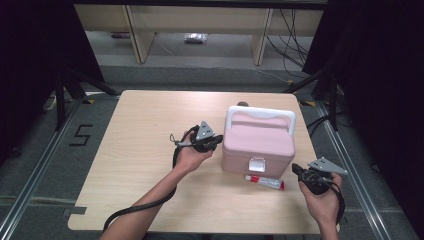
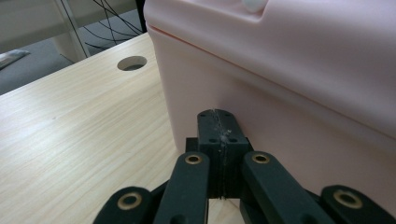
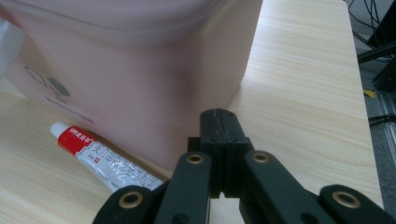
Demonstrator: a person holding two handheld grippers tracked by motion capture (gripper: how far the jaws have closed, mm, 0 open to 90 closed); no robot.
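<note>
One pink box [image 1: 258, 142] sits on the table [image 1: 140, 165], right of centre, lid down, white front latch [image 1: 257, 164] facing the person and apparently fastened, though it's too small in the high view to be sure. White carry handle [image 1: 260, 114] is folded toward the far edge. One red-and-white tube [image 1: 265, 181] lies flat just in front of the box base, near or maybe touching it, cap end pointing left as seen from the right gripper view [image 3: 105, 161].

Left gripper [image 1: 216, 142] is w/ its tip right at the box's left wall; in the left gripper view [image 2: 218, 128] the jaws are pressed together, nothing between them, tip just beside or touching the pink side. Likely there to steady or nudge the box rather than grab it, since closed jaws can't clamp a wall that wide.

Right gripper [image 1: 297, 170] hangs off the box's near right corner, jaws also closed on nothing [image 3: 219, 126], aimed toward box and tube. Probably waiting for latch or tube work.

Count: 1 box, 1 tube, 2 grippers, 1 round cable hole [image 2: 131, 63] in the tabletop beyond the box.
</note>
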